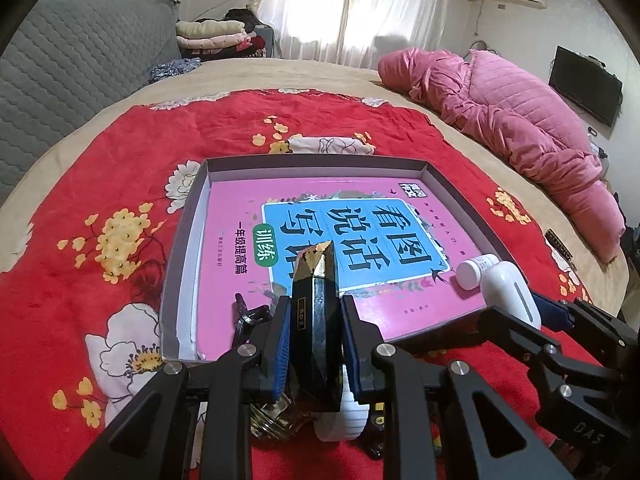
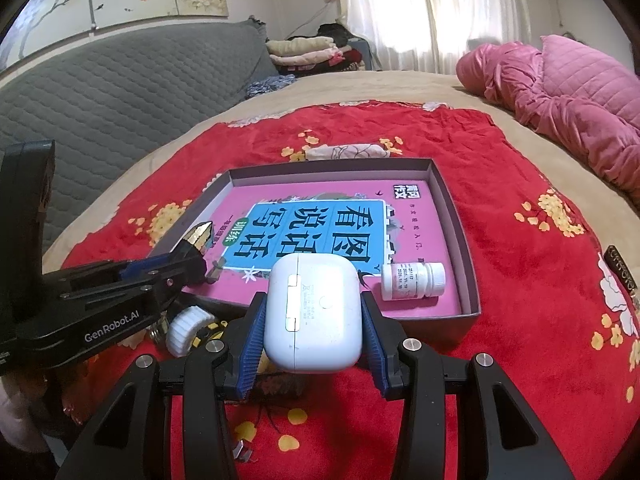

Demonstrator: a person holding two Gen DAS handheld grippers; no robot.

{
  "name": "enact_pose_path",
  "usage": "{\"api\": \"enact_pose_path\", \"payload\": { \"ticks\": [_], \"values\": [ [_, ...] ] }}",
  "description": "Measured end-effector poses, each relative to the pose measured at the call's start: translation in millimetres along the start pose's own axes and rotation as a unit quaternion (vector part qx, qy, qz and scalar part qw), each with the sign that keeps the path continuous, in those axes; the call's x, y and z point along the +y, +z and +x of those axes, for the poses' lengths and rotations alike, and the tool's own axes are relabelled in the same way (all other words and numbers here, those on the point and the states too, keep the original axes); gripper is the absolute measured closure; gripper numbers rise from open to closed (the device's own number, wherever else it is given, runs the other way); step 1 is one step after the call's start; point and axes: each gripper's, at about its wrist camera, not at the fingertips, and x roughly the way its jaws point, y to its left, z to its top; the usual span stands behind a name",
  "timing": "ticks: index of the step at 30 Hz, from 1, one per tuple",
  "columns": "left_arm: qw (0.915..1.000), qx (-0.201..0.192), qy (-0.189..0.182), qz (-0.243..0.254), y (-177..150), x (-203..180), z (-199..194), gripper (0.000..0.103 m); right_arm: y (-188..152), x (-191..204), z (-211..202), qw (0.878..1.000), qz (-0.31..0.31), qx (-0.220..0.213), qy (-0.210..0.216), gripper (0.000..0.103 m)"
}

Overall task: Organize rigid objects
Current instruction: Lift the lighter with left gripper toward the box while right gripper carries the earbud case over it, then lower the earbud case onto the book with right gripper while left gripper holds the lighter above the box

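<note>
My left gripper point(image 1: 316, 344) is shut on a black faceted bottle with a gold tip point(image 1: 316, 304), held over the near edge of a shallow grey box point(image 1: 320, 162). A pink and blue book point(image 1: 320, 240) lies flat in that box. My right gripper point(image 2: 314, 336) is shut on a white earbud case point(image 2: 314, 312), just before the box's near edge point(image 2: 472, 312). A small white pill bottle point(image 2: 412, 280) lies on its side in the box's near right corner. In the right wrist view the left gripper point(image 2: 188, 260) reaches in from the left with the gold tip point(image 2: 200, 234) showing.
The box sits on a red flowered cloth point(image 1: 100, 180) spread over a bed. Under the left gripper lie a white ribbed cap point(image 2: 184, 330), a glass jar neck point(image 1: 276, 420) and a black clip point(image 1: 244, 316). A pink quilt point(image 1: 520, 120) is heaped at the right; a grey headboard point(image 2: 120, 100) stands left.
</note>
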Motion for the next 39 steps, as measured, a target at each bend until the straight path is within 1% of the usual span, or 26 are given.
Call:
{"api": "enact_pose_path", "payload": {
  "ticks": [10, 20, 27, 34, 39],
  "values": [
    [1.0000, -0.005, 0.004, 0.001, 6, 0, 5, 0.080, 8, -4, 2, 1.000, 0.004, -0.002, -0.012, 0.057],
    [1.0000, -0.006, 0.002, -0.004, 18, -5, 11, 0.080, 13, -2, 0, 1.000, -0.003, -0.004, -0.014, 0.057],
    [1.0000, -0.007, 0.004, -0.003, 24, -6, 15, 0.080, 25, -5, 2, 1.000, 0.003, -0.010, -0.020, 0.057],
    [1.0000, 0.000, -0.002, 0.000, 29, -11, 23, 0.080, 40, -5, 5, 0.999, 0.003, -0.017, -0.029, 0.057],
    [0.9999, 0.008, -0.009, -0.007, 31, -11, 28, 0.080, 49, -7, 7, 0.999, 0.010, -0.018, -0.038, 0.057]
  ]
}}
